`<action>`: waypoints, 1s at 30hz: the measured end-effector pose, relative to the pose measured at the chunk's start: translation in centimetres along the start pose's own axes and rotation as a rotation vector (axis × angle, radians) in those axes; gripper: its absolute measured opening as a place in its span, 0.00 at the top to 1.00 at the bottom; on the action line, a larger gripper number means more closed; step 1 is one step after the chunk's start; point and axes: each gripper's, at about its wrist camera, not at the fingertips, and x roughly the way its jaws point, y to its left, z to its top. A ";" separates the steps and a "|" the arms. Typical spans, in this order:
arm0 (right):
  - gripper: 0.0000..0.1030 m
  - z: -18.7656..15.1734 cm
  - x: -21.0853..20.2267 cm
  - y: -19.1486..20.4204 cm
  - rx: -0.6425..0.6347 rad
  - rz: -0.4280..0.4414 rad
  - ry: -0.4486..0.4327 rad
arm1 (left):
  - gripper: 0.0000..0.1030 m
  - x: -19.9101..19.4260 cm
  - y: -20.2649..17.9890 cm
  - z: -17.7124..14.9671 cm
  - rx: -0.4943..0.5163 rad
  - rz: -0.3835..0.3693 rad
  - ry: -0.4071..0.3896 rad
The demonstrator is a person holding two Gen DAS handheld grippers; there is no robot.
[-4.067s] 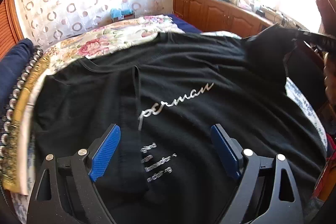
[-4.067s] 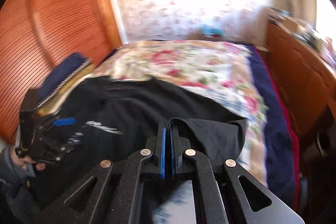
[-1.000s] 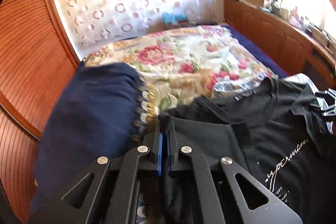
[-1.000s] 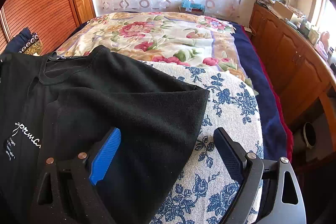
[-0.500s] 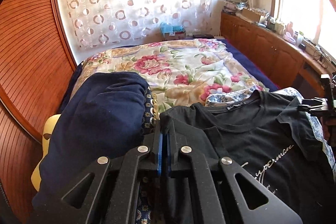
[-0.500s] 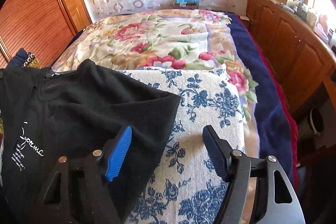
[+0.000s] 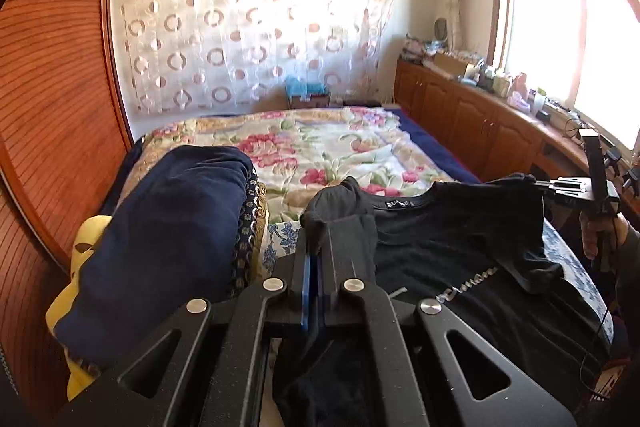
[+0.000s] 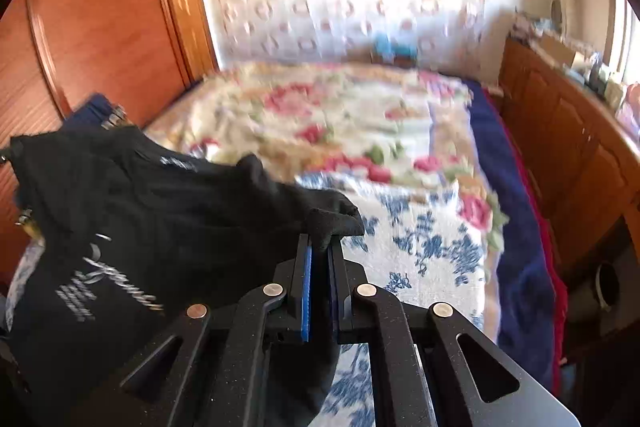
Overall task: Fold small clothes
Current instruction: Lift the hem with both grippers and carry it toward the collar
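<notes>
Left tongs [image 7: 314, 259] clenched on the black T-shirt [image 7: 460, 239] at its left shoulder w/ sleeve folded in; right tongs [image 8: 320, 255] clenched on the opposite shoulder corner. Shirt hangs stretched btwn the two, collar edge as long axis running left–right, body and print draping down toward the person over the blue-flower cloth [image 8: 432, 247] on the bed [image 7: 320, 147]. Each tong is equally near its own corner, so the next fold likely turns on moving both together. Navy bundle [image 7: 172, 227] just left; curtain [image 7: 248, 19] far behind.
</notes>
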 end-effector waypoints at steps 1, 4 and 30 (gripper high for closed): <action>0.94 -0.3 -1.1 0.4 -0.011 -0.003 -0.019 | 0.97 -0.7 0.0 -0.3 0.000 0.000 -0.011; 0.94 -1.5 -4.5 1.5 -0.042 -0.013 -0.071 | 0.97 -3.0 -0.3 -1.8 -0.002 0.001 -0.044; 0.94 -19.5 -25.2 5.2 -0.037 -0.053 -0.104 | 0.97 -15.2 -0.2 -16.2 -0.070 0.001 0.005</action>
